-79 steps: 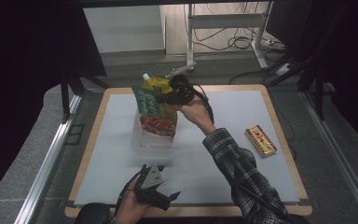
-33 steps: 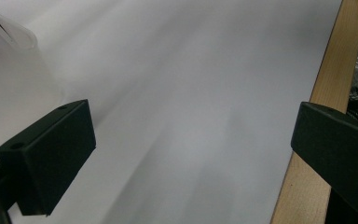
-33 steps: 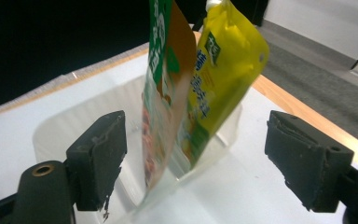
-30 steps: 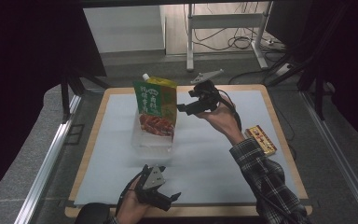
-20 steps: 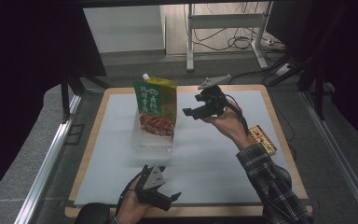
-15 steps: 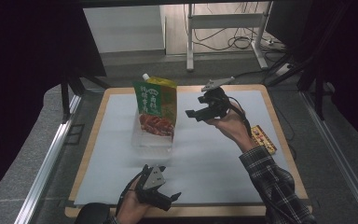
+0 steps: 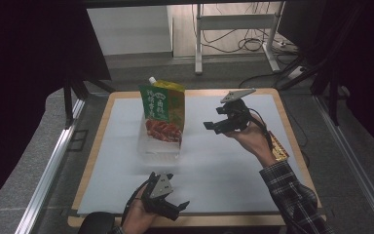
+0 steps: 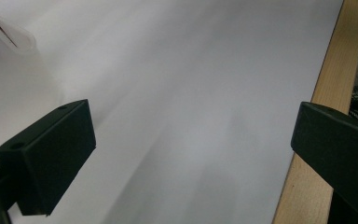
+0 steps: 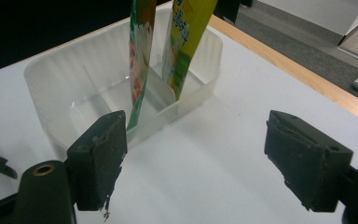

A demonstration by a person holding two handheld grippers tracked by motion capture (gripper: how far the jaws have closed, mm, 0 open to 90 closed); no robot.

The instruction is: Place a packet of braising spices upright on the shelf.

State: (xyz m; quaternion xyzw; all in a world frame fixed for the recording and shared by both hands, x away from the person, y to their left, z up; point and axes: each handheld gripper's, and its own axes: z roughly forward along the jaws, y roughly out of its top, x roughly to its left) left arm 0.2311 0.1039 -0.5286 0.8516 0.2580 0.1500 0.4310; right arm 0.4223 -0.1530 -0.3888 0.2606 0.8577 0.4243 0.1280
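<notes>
Right gripper (image 7: 215, 126), jaws wide and empty, hangs beside the pouches (image 7: 163, 114) standing in the clear tray (image 9: 51, 79) near the table's (image 7: 233, 170) far edge; next, swing toward the right-edge snack box (image 7: 278, 147), approaching level and square.

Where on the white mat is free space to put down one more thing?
The white mat is bare left of the clear tray, and between the tray and the right gripper. It is crowded at the tray, where two pouches stand, and at the right edge by the snack box.
</notes>
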